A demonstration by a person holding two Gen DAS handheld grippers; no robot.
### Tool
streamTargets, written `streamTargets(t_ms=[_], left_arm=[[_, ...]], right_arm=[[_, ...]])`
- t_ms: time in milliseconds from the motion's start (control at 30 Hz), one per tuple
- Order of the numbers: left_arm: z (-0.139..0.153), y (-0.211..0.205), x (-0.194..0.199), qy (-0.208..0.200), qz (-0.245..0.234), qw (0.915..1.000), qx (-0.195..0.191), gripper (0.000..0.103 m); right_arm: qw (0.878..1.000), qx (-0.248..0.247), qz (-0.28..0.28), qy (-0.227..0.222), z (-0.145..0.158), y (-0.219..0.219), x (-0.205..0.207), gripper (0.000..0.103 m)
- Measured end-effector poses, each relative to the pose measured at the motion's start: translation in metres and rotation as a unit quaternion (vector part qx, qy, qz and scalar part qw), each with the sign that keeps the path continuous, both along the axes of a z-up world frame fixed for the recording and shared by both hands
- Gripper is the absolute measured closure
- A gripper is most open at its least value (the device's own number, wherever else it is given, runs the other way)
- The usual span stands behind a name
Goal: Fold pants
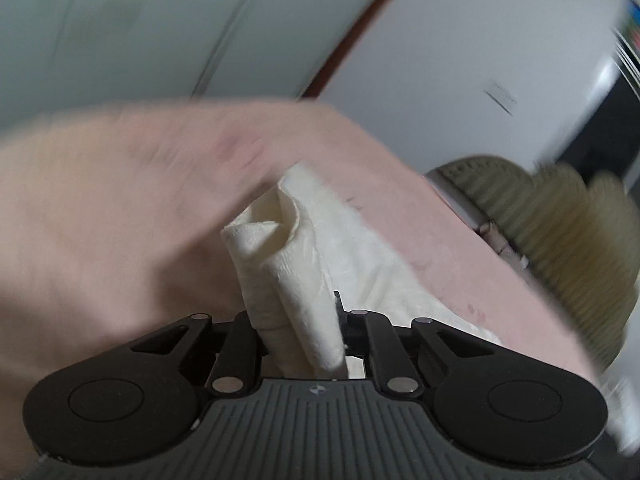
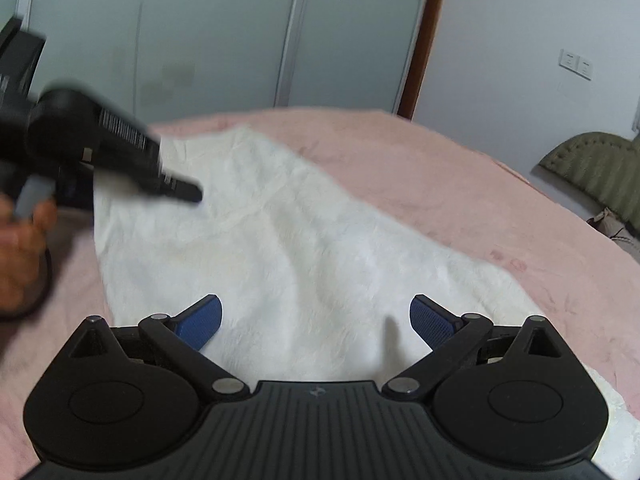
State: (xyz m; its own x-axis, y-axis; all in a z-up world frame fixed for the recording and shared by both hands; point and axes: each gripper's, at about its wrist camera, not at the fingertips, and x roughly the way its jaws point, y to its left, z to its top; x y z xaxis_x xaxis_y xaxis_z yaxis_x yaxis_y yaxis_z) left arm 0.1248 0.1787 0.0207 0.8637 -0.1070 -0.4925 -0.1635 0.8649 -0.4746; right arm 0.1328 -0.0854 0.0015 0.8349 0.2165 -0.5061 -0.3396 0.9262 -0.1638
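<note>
Your left gripper (image 1: 298, 320) is clamped on a bunched fold of the white pants (image 1: 304, 248), which rise straight ahead of it. Your right gripper (image 2: 316, 318) stands wide with nothing gripped, the pants (image 2: 280, 248) spread flat on the pink bed (image 2: 460, 184) just beyond its fingers.

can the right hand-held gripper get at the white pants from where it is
Probably yes: the right hand-held gripper is open right over the white pants on the pink bedspread, with nothing between.
</note>
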Motion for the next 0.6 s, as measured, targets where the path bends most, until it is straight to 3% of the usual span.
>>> streamTargets(t_ms=[100, 267, 433, 600], left_arm=[[0.031, -0.029, -0.012, -0.041, -0.023, 0.9978, 0.047, 0.091], [0.066, -0.079, -0.030, -0.097, -0.082, 0.9881, 0.088, 0.090], [0.081, -0.137, -0.050, -0.128, -0.145, 0.9738, 0.119, 0.090], [0.085, -0.191, -0.064, -0.158, -0.193, 0.9565, 0.151, 0.089]], right_arm=[[1.000, 0.020, -0.018, -0.011, 0.013, -0.013, 0.009, 0.002], [0.999, -0.001, -0.003, -0.048, 0.030, -0.025, 0.008, 0.002], [0.995, 0.055, 0.052, -0.062, 0.051, -0.050, -0.010, 0.002], [0.991, 0.073, 0.053, -0.094, 0.063, -0.089, -0.040, 0.002]])
